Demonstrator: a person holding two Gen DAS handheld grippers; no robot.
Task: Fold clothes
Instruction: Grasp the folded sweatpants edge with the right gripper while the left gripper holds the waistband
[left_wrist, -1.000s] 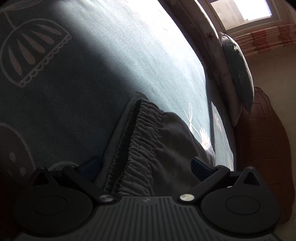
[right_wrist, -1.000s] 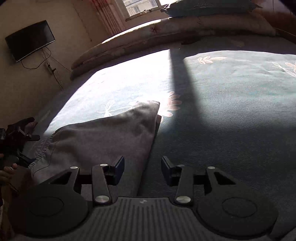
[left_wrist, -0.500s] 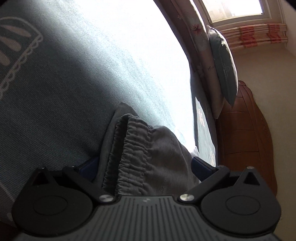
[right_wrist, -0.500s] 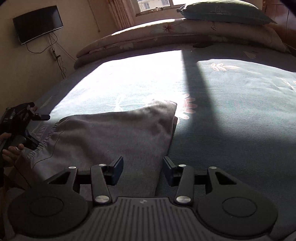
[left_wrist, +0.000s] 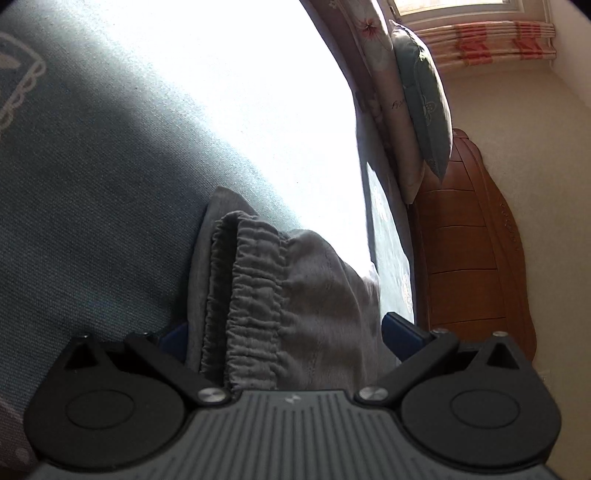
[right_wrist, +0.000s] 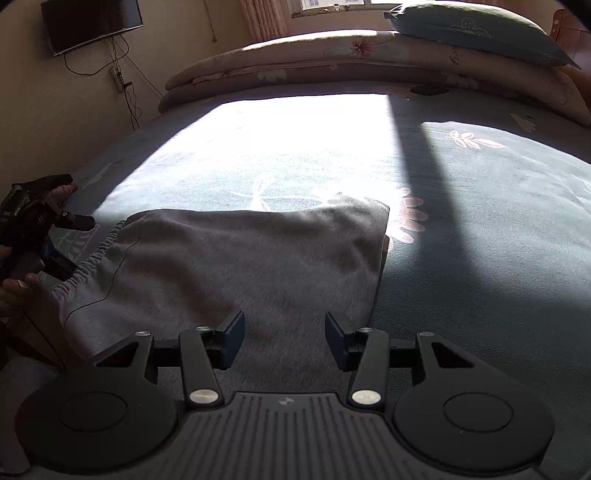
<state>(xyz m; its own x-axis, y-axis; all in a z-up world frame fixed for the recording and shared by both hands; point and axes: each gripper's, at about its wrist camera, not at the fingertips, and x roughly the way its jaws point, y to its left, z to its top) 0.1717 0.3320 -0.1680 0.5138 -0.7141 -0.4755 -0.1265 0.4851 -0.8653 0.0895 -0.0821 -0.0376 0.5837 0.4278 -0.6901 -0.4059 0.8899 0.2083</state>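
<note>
Grey shorts (right_wrist: 229, 266), near edge behind tongs (right_wrist: 284, 341)

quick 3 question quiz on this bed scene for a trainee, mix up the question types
1. True or false: the right tool is clamped on the grey shorts.
2. Which part of the shorts lies between the left tool's fingers? A) a leg hem B) the elastic waistband C) a pocket
3. Fill in: the teal pillow lies on top of the folded floral ____ at the far end of the bed.

Key:
1. False: its fingers stand apart over the cloth.
2. B
3. quilt
</note>
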